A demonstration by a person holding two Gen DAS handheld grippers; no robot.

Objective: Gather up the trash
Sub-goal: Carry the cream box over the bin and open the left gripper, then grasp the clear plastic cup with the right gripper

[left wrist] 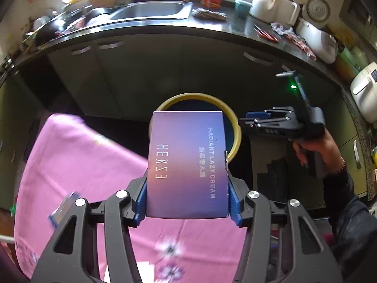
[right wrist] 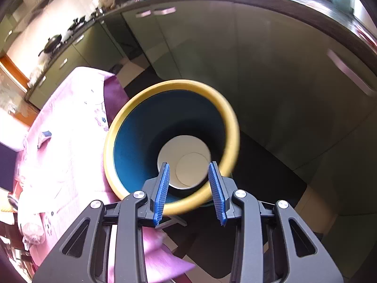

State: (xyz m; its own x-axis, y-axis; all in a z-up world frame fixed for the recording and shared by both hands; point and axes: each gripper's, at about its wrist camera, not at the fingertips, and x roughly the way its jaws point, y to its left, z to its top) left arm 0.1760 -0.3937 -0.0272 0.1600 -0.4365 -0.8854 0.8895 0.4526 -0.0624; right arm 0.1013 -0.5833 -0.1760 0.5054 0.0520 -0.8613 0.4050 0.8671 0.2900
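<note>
Box (left wrist: 187, 165) hides bin (left wrist: 232, 118) interior; tablecloth (left wrist: 77, 165) flowers blurred

A pink tablecloth (left wrist: 70, 165) lies below a dark counter (left wrist: 165, 29) with a steel sink (left wrist: 150, 10).

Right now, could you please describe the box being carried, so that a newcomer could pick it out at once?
Start at the pink floral tablecloth; past its edge stands a bin with a yellow rim and blue inside. In front of that bin, the left gripper clamps a flat purple-blue box. It alone bears printed words, "RADIANT LAZY CREAM" and "HEXZE".
</note>
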